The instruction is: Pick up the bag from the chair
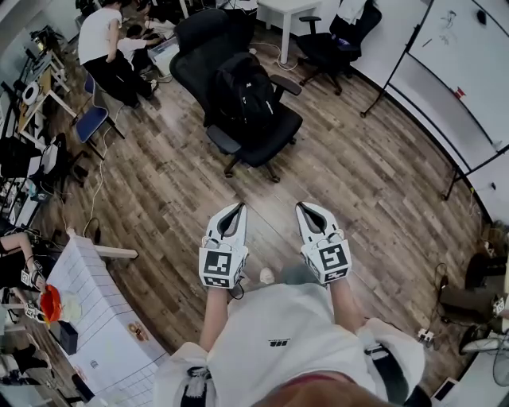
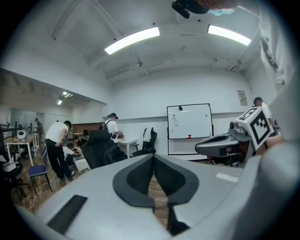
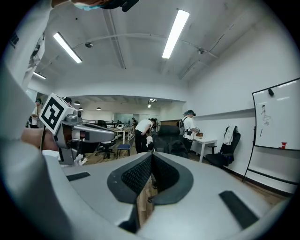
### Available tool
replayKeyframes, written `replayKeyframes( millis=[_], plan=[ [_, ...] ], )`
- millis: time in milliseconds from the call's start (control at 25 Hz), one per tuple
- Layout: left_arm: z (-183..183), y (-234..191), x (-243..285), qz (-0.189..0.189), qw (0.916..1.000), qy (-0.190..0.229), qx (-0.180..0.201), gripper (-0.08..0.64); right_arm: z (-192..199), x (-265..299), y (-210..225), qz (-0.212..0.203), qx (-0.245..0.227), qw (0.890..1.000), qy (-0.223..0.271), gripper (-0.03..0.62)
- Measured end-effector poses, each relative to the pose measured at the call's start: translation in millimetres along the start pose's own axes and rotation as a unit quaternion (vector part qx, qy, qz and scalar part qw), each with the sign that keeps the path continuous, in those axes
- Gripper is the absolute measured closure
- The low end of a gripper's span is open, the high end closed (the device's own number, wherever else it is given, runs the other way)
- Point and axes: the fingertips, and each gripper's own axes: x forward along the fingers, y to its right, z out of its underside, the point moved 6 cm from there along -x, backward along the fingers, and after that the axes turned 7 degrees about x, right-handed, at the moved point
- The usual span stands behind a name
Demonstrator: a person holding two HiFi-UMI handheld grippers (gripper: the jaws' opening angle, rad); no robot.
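A black backpack (image 1: 245,94) sits upright on the seat of a black office chair (image 1: 266,131), against its backrest, in the upper middle of the head view. Both grippers are held out side by side over the wooden floor, well short of the chair. My left gripper (image 1: 238,208) is shut with nothing between its jaws. My right gripper (image 1: 304,207) is also shut and empty. The left gripper view shows the chair (image 2: 97,140) and bag (image 2: 115,155) far off beyond the closed tips (image 2: 153,157). The right gripper view shows the bag (image 3: 177,147) just past its closed tips (image 3: 151,154).
People (image 1: 103,40) stand and crouch at the back left beside a blue chair (image 1: 91,119). A second black chair (image 1: 334,44) and a white desk (image 1: 286,12) stand behind. A whiteboard (image 1: 457,71) lines the right. A white table (image 1: 111,334) is at lower left.
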Motion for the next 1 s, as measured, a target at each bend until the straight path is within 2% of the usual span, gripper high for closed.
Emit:
replayKeyframes(
  millis=[440, 1000],
  plan=[
    [-5.1, -30.5, 58.3, 0.004, 0.9999, 0.011, 0.008, 0.548, -5.8, 49.4, 42.0, 0.007, -0.008, 1.0, 0.007, 0.598],
    [-14.4, -66.1, 182.0, 0.003, 1.0, 0.004, 0.001, 0.548, -23.0, 141.9, 132.0, -0.02, 0.005, 1.0, 0.009, 0.597]
  ],
)
